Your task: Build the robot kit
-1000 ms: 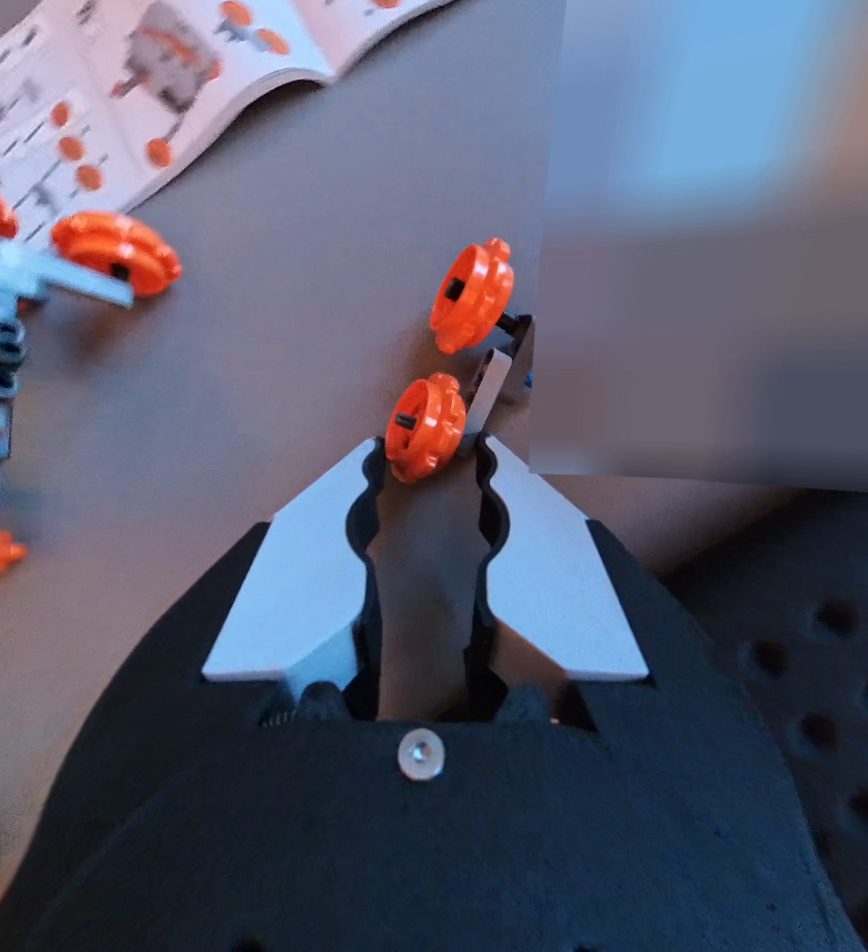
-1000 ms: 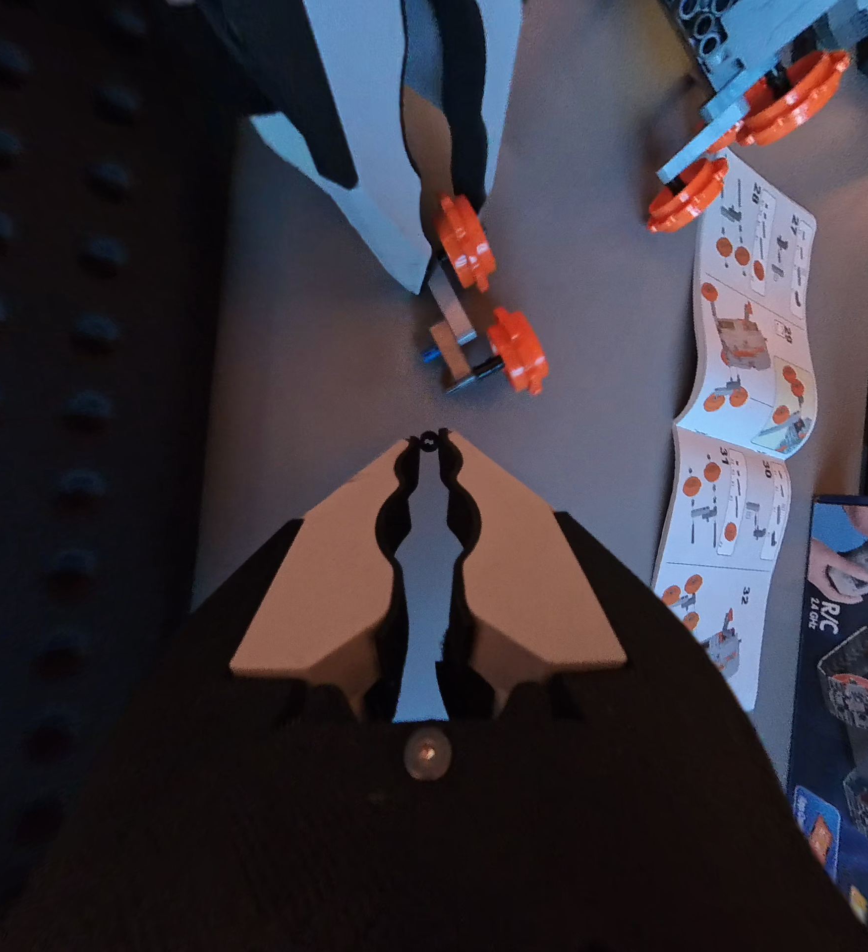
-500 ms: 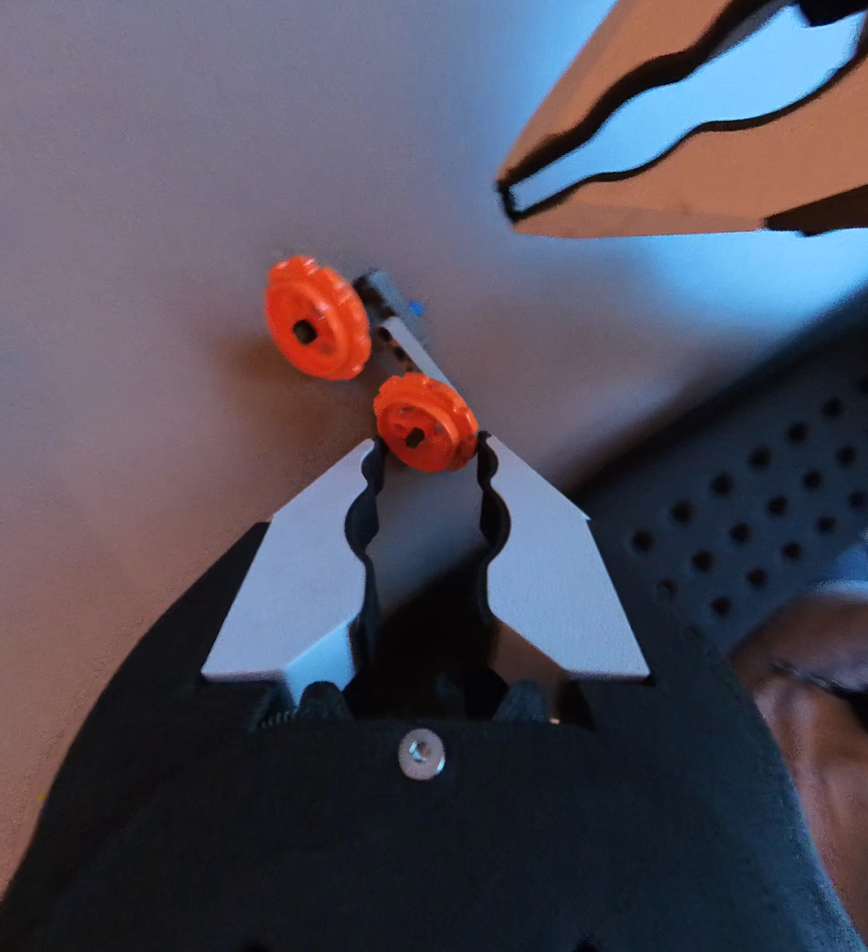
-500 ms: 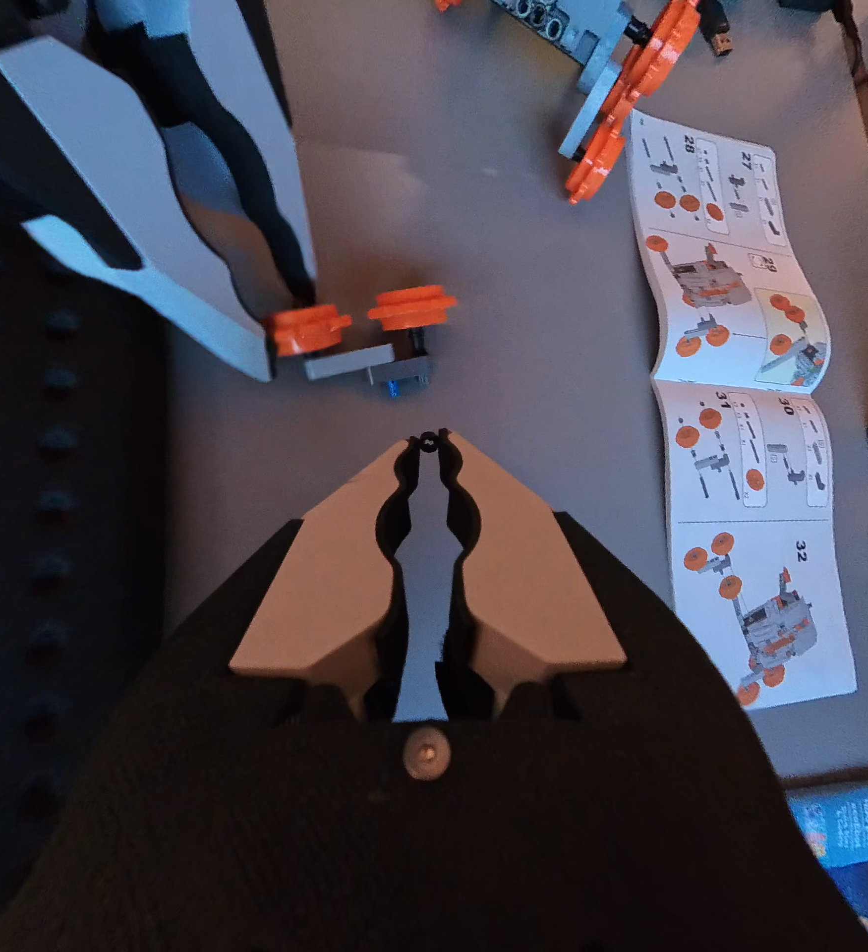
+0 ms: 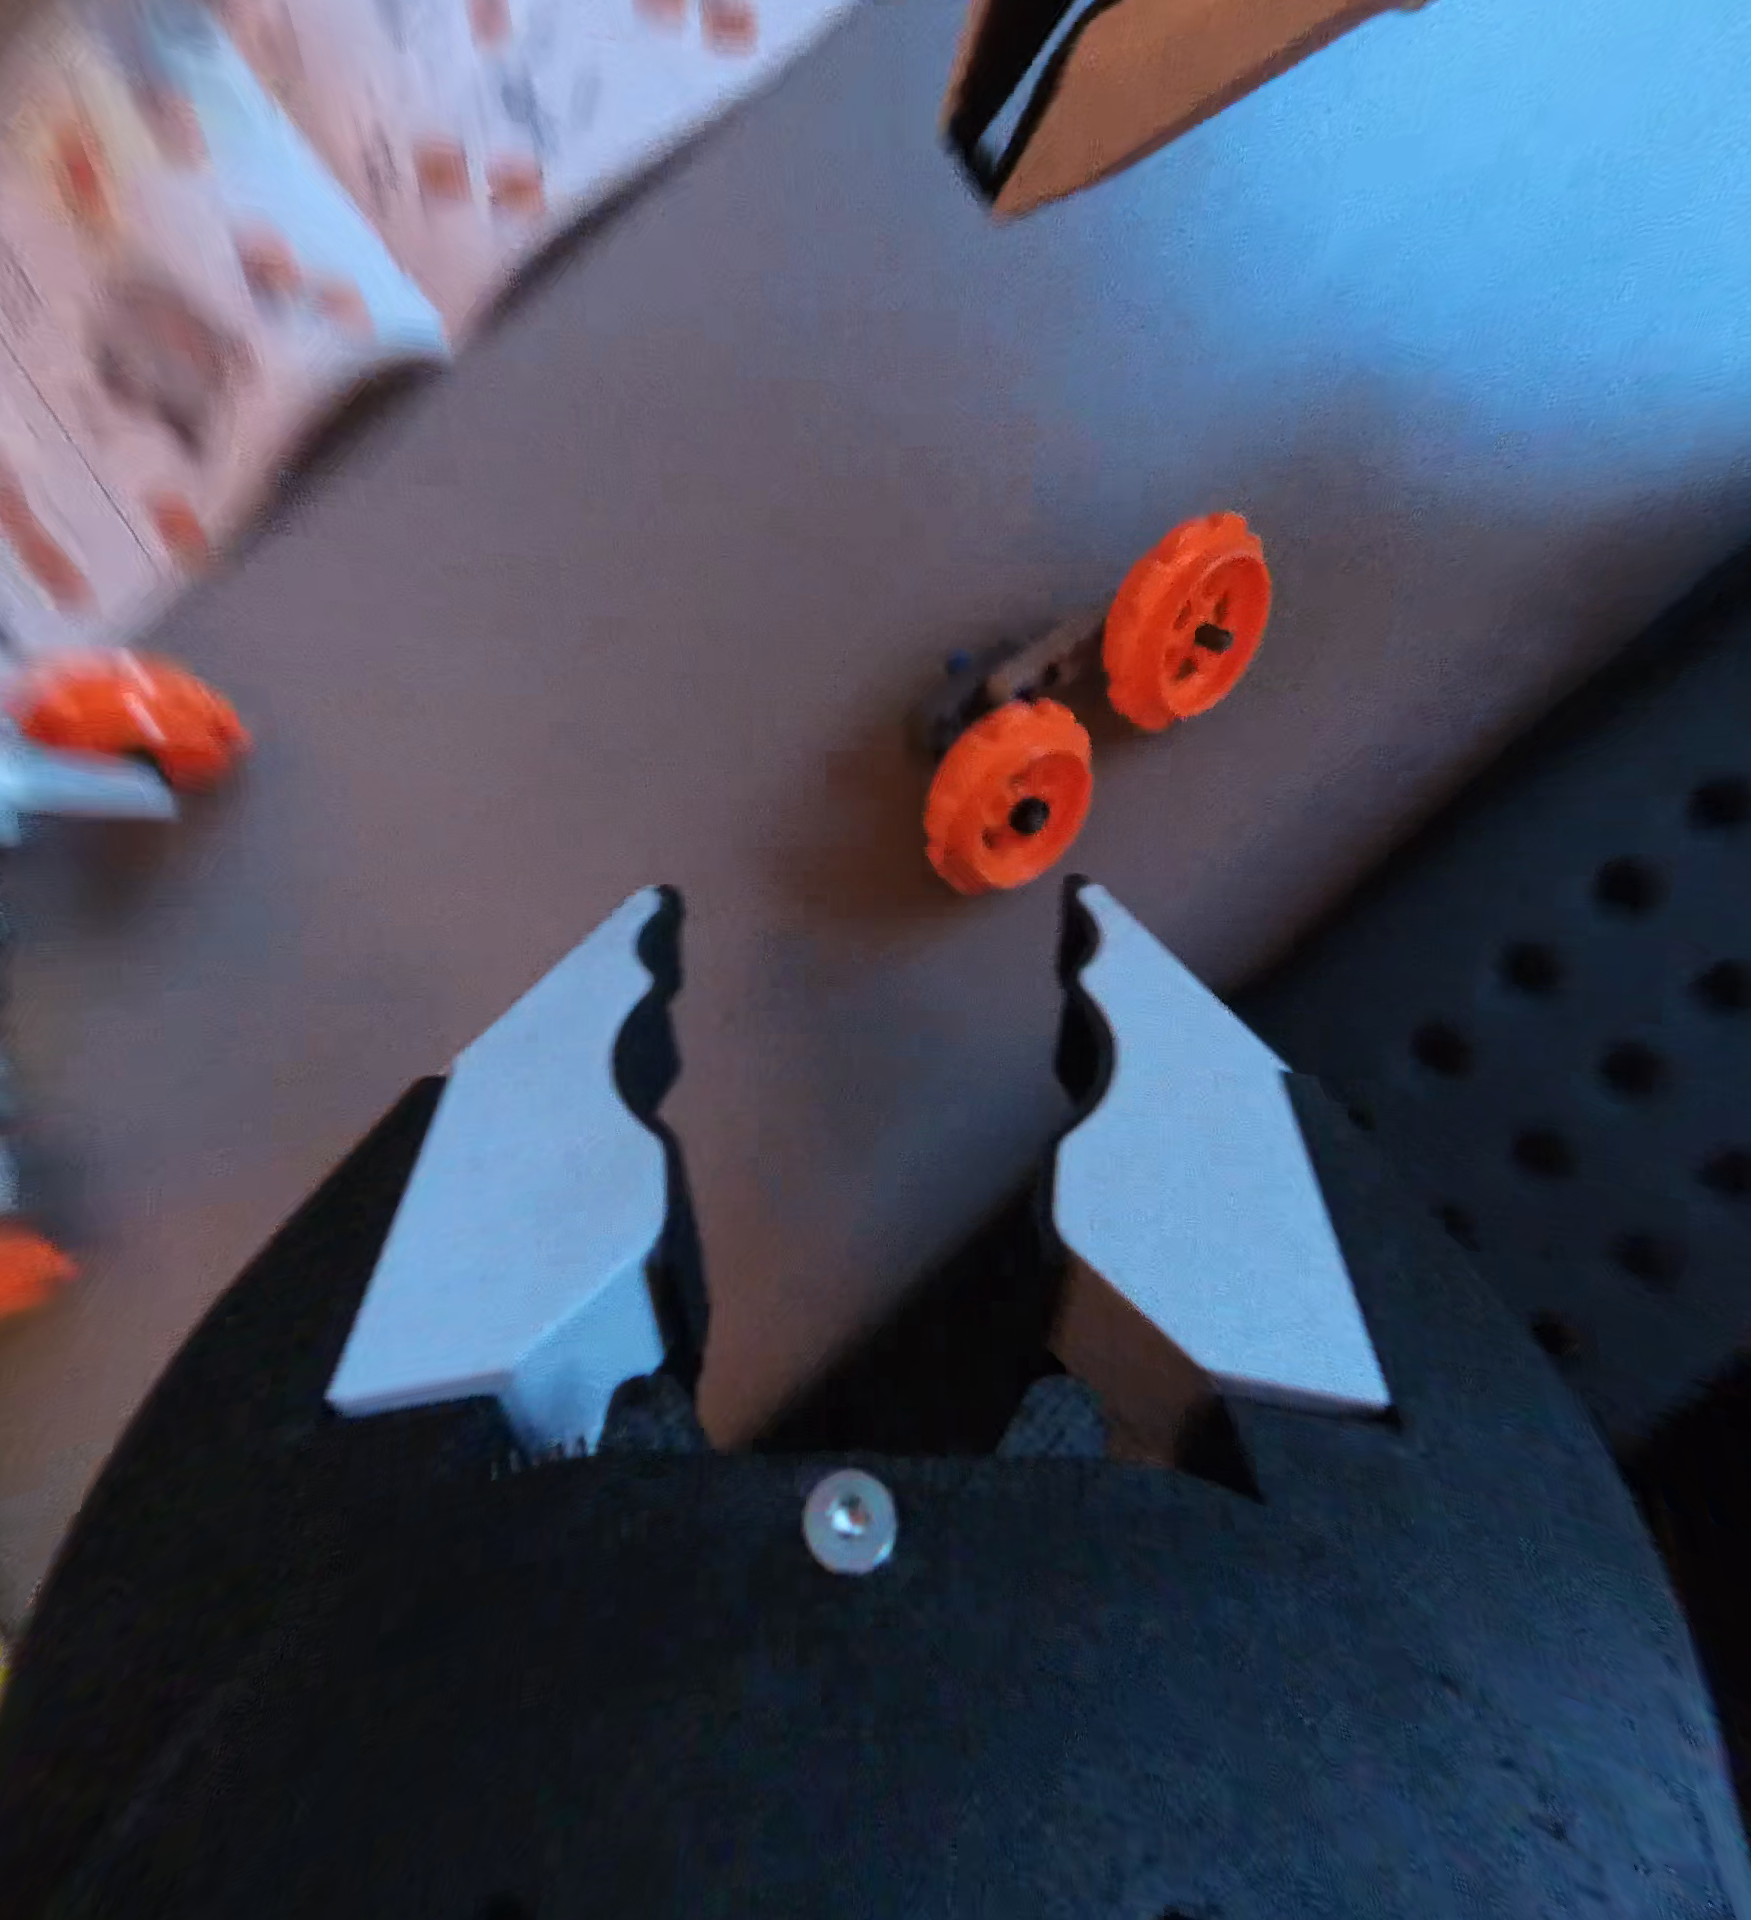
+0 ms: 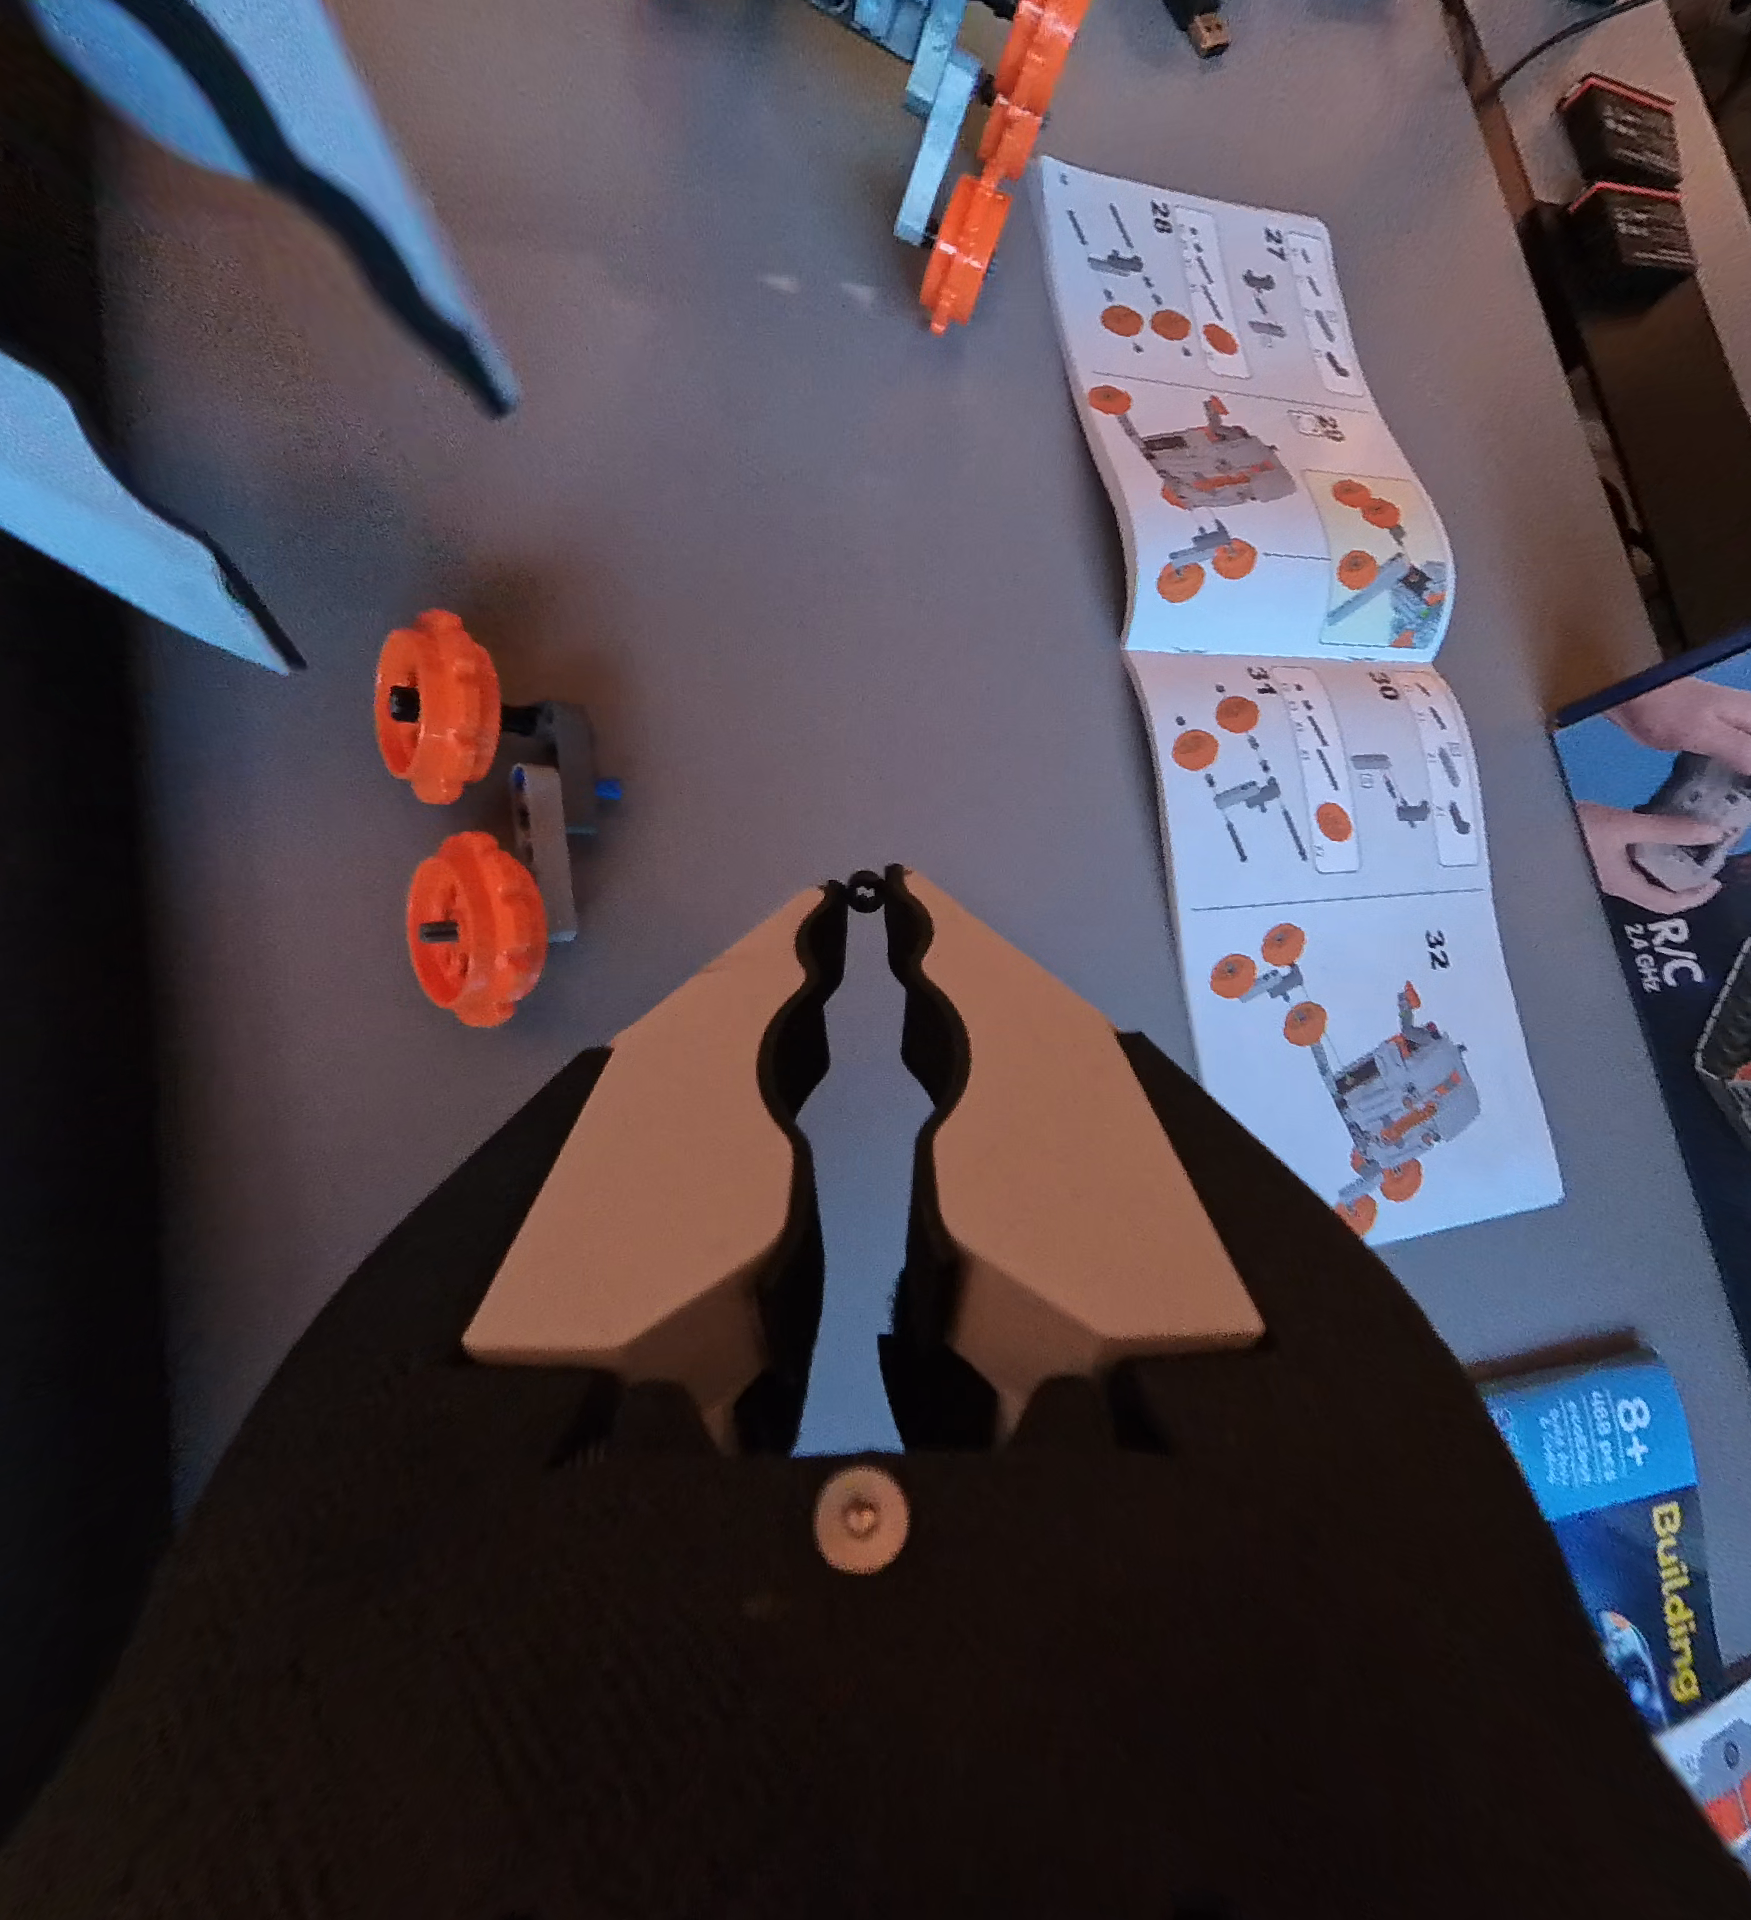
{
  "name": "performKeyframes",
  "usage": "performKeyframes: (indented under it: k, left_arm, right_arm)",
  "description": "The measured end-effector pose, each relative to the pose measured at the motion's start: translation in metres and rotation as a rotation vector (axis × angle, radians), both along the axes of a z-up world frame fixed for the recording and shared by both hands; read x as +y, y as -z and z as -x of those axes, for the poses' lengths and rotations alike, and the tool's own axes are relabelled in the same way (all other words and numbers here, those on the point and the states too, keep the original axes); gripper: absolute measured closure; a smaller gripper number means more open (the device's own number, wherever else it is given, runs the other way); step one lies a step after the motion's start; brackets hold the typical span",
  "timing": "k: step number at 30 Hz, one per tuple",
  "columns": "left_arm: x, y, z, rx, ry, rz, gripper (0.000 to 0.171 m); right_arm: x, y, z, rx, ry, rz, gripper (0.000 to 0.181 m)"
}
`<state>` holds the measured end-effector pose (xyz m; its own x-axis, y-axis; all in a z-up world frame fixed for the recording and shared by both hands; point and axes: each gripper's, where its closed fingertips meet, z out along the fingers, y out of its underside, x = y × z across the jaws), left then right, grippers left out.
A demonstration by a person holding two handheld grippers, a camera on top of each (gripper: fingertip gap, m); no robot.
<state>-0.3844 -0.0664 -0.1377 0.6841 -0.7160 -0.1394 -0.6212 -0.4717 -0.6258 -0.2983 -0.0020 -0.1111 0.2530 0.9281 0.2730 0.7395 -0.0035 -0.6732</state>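
My left gripper (image 5: 866, 904) gapes empty, the orange-wheeled piece (image 5: 1089, 717) just ahead, rightward. My right gripper (image 6: 863, 891) pinches a tiny black ring (image 6: 863, 891), that piece to its left

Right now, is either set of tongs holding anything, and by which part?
Left tongs are open and empty, just short of the two-wheel piece. Right tongs pinch a tiny black ring at their tips.

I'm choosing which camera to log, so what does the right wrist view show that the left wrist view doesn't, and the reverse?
Only the right wrist view shows the right gripper shut on a small black ring, plus the blue product boxes. Only the left wrist view shows the left gripper open and empty, and the black pegboard. Both share the two-wheel orange assembly, the open instruction booklet and the grey table.
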Motion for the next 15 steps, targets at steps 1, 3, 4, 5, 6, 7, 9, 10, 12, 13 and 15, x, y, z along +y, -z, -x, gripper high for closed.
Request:
performKeyframes:
  k: [1,3,4,5,6,7,9,10,12,13,15]
  left_arm:
    - [0.007,-0.003,-0.008,0.01,0.106,-0.09,0.088]
    - [0.01,0.004,-0.028,-0.027,0.287,-0.082,0.081]
    - [0.009,0.01,-0.037,-0.054,0.344,-0.019,0.077]
    - [0.01,0.014,-0.043,-0.067,0.38,0.027,0.079]
    - [0.012,0.016,-0.048,-0.071,0.414,0.056,0.09]
    - [0.009,0.016,-0.054,-0.083,0.46,0.092,0.103]
    - [0.008,0.013,-0.061,-0.1,0.514,0.141,0.107]
    - [0.009,0.016,-0.061,-0.086,0.528,0.166,0.109]
    - [0.001,0.026,-0.059,-0.041,0.576,0.268,0.127]
    - [0.0,0.024,-0.061,-0.061,0.592,0.281,0.13]
    - [-0.004,0.024,-0.061,-0.049,0.601,0.335,0.13]
  right_arm:
    - [0.002,-0.001,-0.002,0.004,0.007,-0.002,0.174]
    - [0.004,-0.004,-0.005,0.017,0.016,-0.005,0.174]
    - [0.005,-0.005,-0.006,0.026,0.018,-0.004,0.174]
    - [0.006,-0.005,-0.007,0.033,0.02,0.0,0.174]
    - [0.007,-0.003,-0.008,0.035,0.02,0.004,0.175]
    - [0.008,-0.001,-0.009,0.03,0.02,0.01,0.175]
    - [0.009,0.006,-0.011,0.008,0.02,0.021,0.175]
    - [0.009,0.009,-0.011,-0.005,0.017,0.027,0.175]
    - [0.009,0.014,-0.012,-0.026,0.012,0.034,0.175]
    - [0.009,0.015,-0.012,-0.03,0.009,0.036,0.175]
    - [0.008,0.015,-0.011,-0.029,0.002,0.037,0.175]
